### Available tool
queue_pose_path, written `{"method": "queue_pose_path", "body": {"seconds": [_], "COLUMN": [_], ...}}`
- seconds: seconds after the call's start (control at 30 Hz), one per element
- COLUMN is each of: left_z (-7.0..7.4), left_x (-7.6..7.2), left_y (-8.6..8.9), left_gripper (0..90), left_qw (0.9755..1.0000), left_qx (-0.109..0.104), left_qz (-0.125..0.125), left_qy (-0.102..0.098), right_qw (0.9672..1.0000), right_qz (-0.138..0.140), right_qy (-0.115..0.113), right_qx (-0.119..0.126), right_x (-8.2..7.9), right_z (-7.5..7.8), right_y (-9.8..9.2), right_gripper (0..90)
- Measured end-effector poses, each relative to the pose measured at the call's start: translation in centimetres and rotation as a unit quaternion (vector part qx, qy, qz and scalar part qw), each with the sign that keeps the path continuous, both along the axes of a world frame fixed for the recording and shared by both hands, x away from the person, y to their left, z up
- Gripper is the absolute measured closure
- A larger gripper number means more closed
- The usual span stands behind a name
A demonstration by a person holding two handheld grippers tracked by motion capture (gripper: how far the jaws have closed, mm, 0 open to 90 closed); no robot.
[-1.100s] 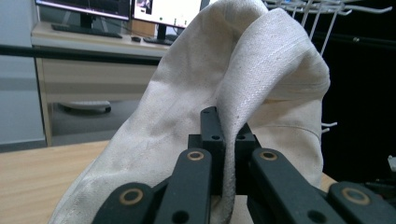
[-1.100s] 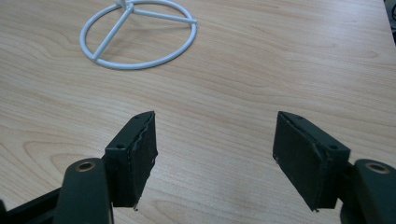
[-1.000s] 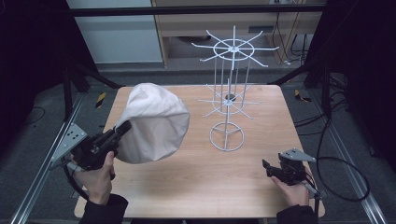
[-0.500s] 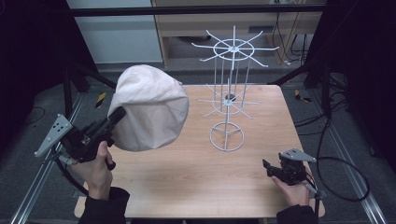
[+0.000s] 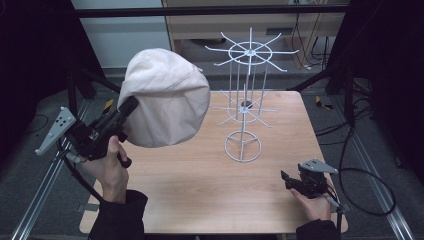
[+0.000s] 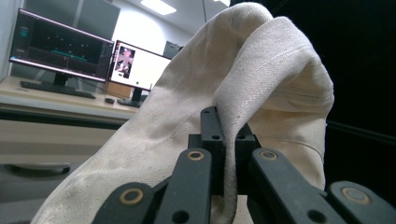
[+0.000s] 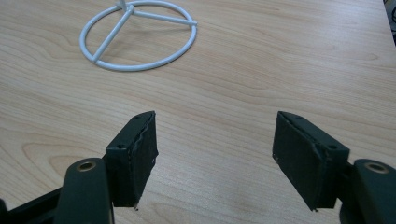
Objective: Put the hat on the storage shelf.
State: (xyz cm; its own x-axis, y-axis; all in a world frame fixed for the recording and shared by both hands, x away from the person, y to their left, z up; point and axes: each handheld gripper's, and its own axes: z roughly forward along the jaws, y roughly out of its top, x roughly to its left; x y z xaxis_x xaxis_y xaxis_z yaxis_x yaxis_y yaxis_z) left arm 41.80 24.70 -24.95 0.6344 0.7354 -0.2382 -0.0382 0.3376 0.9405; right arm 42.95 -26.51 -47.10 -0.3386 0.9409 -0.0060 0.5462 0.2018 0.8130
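Observation:
A cream cloth hat (image 5: 165,97) hangs in the air over the table's left side, held up by my left gripper (image 5: 126,111), which is shut on a fold of its edge. In the left gripper view the two jaws stand pinched together on the hat's fabric (image 6: 261,79), and my left gripper (image 6: 225,140) points upward. A white wire display rack (image 5: 245,90) with spoked rings stands on the table to the right of the hat. My right gripper (image 5: 287,181) rests low at the table's front right, open with nothing between its jaws (image 7: 215,154).
The rack's round base (image 7: 137,35) lies ahead of my right gripper on the wooden table (image 5: 200,190). Black frame bars run along both sides. Two monitors (image 6: 60,51) stand on a desk beyond the hat.
My left gripper has lifted the hat upward and a little toward the rack. The right gripper has stayed where it was.

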Motion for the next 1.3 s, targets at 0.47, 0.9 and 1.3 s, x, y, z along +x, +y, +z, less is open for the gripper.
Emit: {"method": "queue_pose_path", "body": {"seconds": [0.47, 0.9, 1.3], "left_z": [2.3, 4.4, 4.1], "left_x": [0.9, 2.8, 4.6], "left_y": [-2.5, -4.8, -5.6], "left_gripper": [87.9, 87.9, 87.9], "left_qw": [0.9994, 0.9995, 0.9998], "left_qx": [-0.026, -0.022, -0.018], "left_qz": [-0.007, -0.005, 0.004], "left_qy": [-0.023, -0.021, -0.004], "right_qw": [1.0000, 1.0000, 1.0000], "right_qz": [0.002, 0.002, 0.003], "right_qy": [0.000, 0.000, 0.000], "right_qx": [-0.002, 0.000, 0.000], "right_x": [0.1, 0.1, 0.1], "right_z": [-0.1, -0.1, -0.1], "right_y": [0.1, 0.1, 0.0], "right_gripper": [31.2, 31.2, 31.5]}}
